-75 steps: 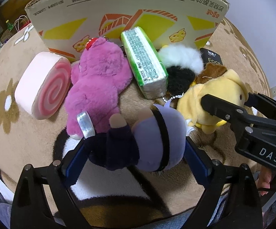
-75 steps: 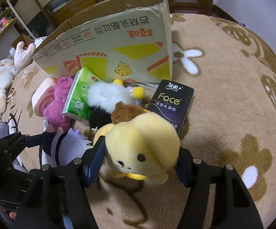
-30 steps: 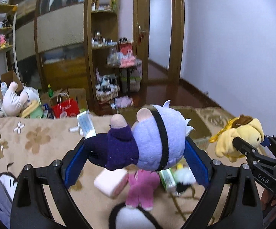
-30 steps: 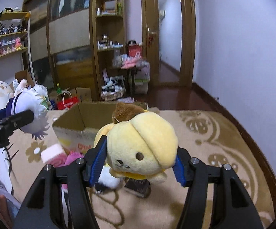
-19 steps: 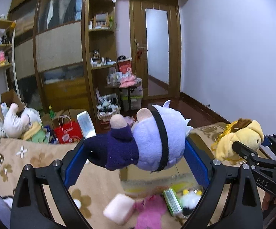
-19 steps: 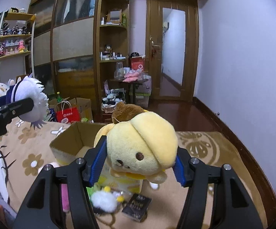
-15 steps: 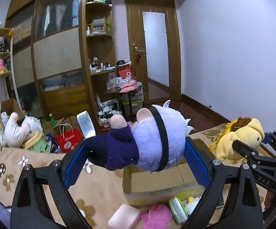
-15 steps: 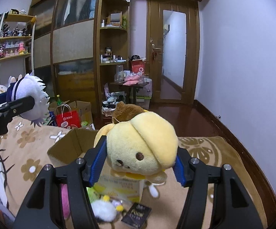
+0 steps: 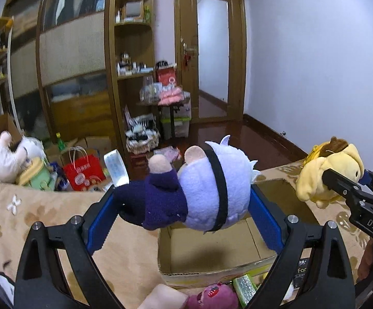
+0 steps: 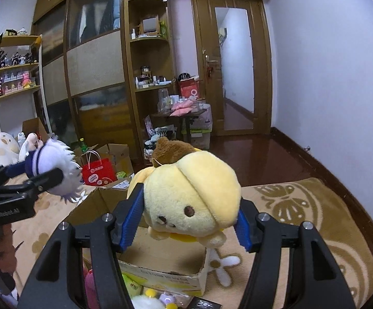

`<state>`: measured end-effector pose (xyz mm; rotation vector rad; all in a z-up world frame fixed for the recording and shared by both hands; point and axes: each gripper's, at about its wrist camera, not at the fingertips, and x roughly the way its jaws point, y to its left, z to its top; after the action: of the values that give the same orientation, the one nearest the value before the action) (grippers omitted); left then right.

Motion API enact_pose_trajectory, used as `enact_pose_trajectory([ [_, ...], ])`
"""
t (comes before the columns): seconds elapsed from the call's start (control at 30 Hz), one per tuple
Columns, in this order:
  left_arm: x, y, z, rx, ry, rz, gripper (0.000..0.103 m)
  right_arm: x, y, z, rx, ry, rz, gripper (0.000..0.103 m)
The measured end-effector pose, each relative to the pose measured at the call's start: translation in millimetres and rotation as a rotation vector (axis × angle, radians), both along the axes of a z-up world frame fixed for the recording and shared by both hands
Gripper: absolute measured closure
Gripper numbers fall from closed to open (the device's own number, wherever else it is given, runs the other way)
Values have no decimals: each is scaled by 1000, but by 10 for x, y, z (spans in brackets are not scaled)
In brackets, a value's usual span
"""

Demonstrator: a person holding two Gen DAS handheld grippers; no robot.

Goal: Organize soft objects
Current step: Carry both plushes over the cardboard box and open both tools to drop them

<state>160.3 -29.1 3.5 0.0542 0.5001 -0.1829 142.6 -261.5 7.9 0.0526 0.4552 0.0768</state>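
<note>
Two seconds back the left wrist view looked down on the toy pile; now the left gripper [image 9: 183, 206], clamped on the purple-and-lilac plush [image 9: 194, 193], hangs over the open cardboard box [image 9: 212, 244], so a drop looks close, though the plush's face is turned away. From the right wrist view, the right gripper [image 10: 189, 221] squeezes the yellow dog plush [image 10: 189, 195] above the same box, whose floor the plush mostly hides.

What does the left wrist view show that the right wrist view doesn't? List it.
Only left wrist: the purple doll's dark body and white tag, and the box's bare floor.
Only right wrist: the yellow dog's face, and the figure shelves.
Both: each tool, left and right, gripping its toy above the open box, the pink toy and the red bag.
</note>
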Motion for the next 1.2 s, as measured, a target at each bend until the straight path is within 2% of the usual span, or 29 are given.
enact_pose_trajectory([
  [0.47, 218, -107, -396, 7, 135, -56, 7, 279, 62, -422, 31, 111, 54, 34],
  [0.87, 194, -109, -463, 19, 176, -48, 5, 258, -20, -546, 69, 154, 60, 29],
  [0.97, 185, -79, -457, 18, 186, -39, 1, 230, -64, -556, 89, 158, 59, 29],
  [1.03, 199, -69, -445, 23, 200, -34, 1, 207, -90, -553, 90, 160, 53, 24],
  [1.1, 184, -36, -433, 23, 209, -28, 1, 172, -103, -531, 94, 155, 44, 12],
  [1.2, 128, 41, -409, 18, 222, -17, 1, 109, -144, -500, 103, 147, 33, 8],
])
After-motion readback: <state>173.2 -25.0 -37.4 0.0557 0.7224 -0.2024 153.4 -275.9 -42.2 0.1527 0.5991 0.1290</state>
